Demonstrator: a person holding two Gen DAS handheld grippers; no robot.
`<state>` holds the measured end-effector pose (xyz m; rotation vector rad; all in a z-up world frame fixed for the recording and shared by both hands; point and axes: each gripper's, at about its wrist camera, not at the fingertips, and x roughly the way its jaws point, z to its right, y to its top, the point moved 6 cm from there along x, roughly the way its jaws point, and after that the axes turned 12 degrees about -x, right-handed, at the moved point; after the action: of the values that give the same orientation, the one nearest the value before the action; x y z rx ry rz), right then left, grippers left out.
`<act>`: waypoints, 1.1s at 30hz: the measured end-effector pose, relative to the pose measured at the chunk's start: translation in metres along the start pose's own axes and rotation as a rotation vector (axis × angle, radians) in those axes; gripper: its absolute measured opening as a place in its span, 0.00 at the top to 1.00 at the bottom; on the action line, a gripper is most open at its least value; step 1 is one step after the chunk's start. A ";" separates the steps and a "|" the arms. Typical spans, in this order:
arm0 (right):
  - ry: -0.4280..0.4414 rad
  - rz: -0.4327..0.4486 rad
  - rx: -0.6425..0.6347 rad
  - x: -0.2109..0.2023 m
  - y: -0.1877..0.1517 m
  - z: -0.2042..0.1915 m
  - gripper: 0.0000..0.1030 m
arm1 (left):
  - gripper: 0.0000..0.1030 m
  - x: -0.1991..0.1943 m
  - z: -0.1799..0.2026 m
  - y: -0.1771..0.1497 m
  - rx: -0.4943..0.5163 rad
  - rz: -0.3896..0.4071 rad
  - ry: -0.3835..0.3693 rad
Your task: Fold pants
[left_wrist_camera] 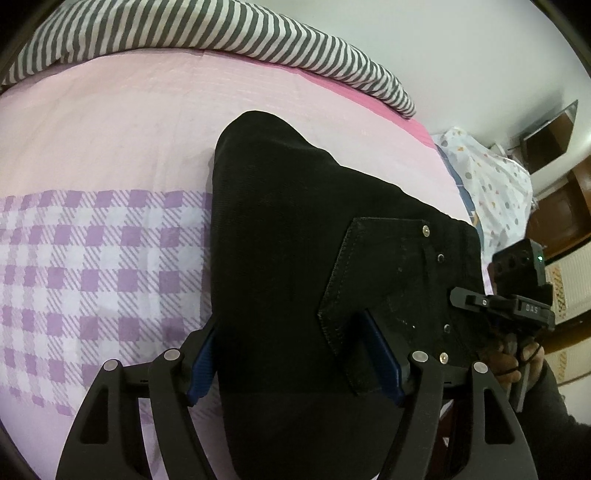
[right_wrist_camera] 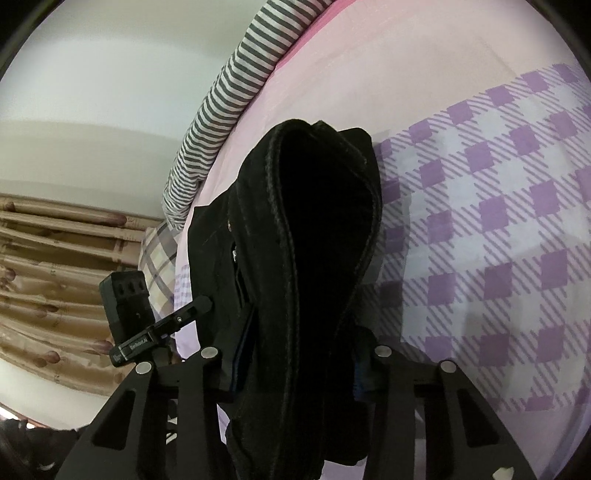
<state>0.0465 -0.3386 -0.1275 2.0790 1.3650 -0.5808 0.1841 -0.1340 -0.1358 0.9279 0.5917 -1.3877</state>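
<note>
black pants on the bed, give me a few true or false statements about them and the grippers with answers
1. The pants are black. True.
2. The left gripper hangs empty above a bare sheet. False: the pants fabric lies between its blue fingers.
3. A back pocket with metal rivets shows in the left wrist view. True.
4. The bedding under the pants is plain green. False: it is a pink sheet with a purple checked part.
5. The right gripper has thick folded pants fabric between its fingers. True.
6. The striped pillow lies on top of the pants. False: it lies apart, at the bed's far edge.
</note>
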 end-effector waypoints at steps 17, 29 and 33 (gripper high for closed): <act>-0.138 0.061 0.016 0.001 -0.001 -0.010 0.69 | 0.59 -0.003 0.011 -0.005 0.062 0.060 0.168; -0.222 0.109 0.001 0.001 0.005 -0.043 0.73 | 0.77 -0.022 0.019 -0.009 0.114 0.087 0.168; -0.236 0.112 -0.016 0.001 0.009 -0.061 0.74 | 0.80 -0.034 0.018 -0.012 0.116 0.090 0.154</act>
<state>0.0573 -0.2996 -0.0810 1.9876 1.1089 -0.7383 0.1652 -0.1292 -0.1004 1.1490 0.5815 -1.2879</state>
